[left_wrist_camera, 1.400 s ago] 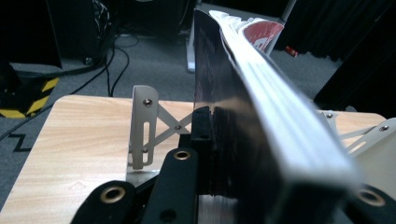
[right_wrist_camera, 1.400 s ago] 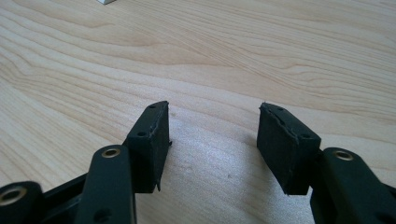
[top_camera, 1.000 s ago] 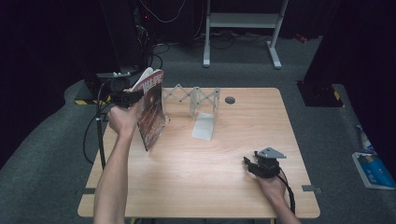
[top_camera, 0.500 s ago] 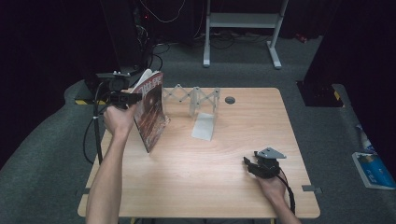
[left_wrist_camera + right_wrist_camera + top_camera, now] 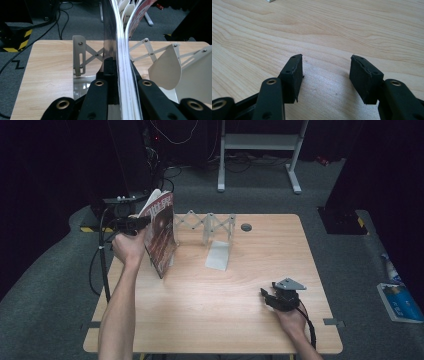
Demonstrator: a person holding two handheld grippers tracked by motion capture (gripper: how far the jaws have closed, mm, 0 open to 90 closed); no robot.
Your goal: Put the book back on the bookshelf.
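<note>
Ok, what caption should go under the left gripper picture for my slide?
The left gripper clamps a magazine upright, edge-on, above the wooden table, by a white folding rack.

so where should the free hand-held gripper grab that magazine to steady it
Take the magazine at its lower corner nearest the person, coming from the right side. It stands tilted, the left hand-held gripper clamps its upper spine edge, and pages fan loose on top.

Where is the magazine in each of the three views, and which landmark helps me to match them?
High view: magazine upper left, upright, held by the left tongs.
Left gripper view: its edge at centre, between the jaws.
Right gripper view: bare table.
Shared landmark: the white folding rack.
</note>
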